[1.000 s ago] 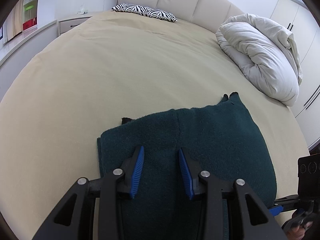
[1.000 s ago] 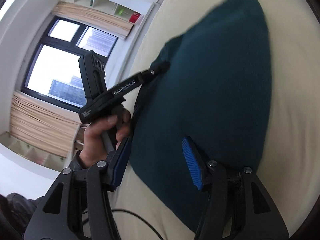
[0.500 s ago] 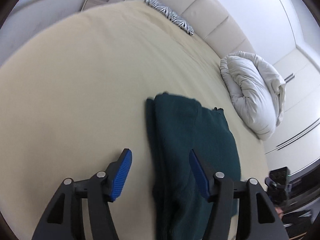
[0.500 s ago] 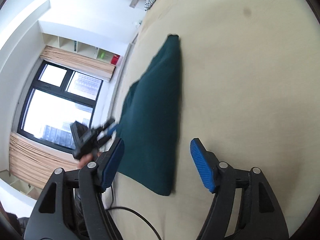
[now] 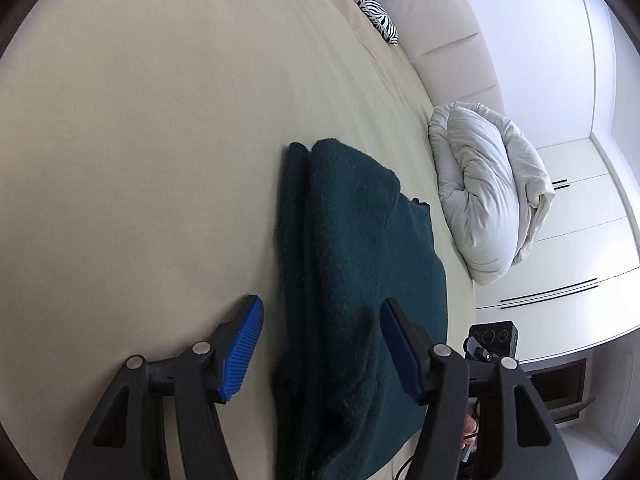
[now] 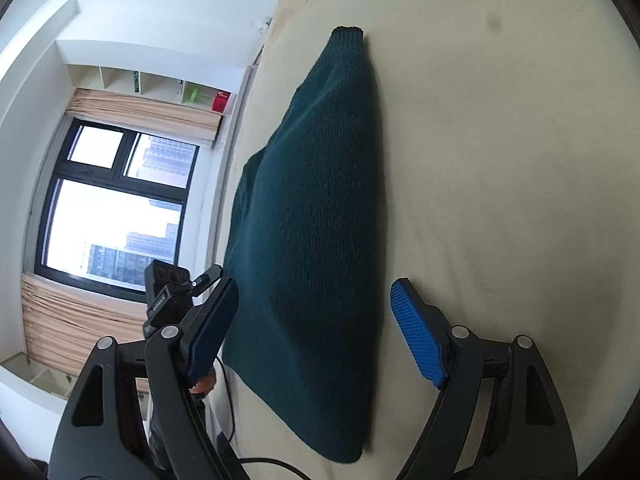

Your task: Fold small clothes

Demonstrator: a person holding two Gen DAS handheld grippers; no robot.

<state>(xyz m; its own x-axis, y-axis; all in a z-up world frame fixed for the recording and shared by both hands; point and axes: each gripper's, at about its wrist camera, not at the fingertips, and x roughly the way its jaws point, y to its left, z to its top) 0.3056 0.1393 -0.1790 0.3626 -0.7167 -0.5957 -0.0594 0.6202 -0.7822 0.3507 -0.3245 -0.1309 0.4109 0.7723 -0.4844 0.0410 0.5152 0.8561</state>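
From the left wrist camera, the left gripper (image 5: 320, 344) stood with its blue pads spread apart, nothing pinched. The folded dark green sweater (image 5: 352, 280) lay flat on the beige bed (image 5: 140, 140), its thick folded edge running between the two fingers without either pad pressing on it. Beyond it a rumpled white duvet (image 5: 484, 196) sat near the padded headboard (image 5: 440, 20), and a zebra-print pillow (image 5: 368, 0) lay further up the bed. White wardrobe doors (image 5: 580, 220) filled the right side.

From the right wrist camera, the right gripper (image 6: 312, 332) was widening its jaws, the sweater (image 6: 316, 220) lying between them on the bed (image 6: 500, 160), untouched by either pad. At the left the other hand-held tool (image 6: 172, 292) showed in front of a dark-framed window (image 6: 112, 208) with beige blinds (image 6: 144, 112).
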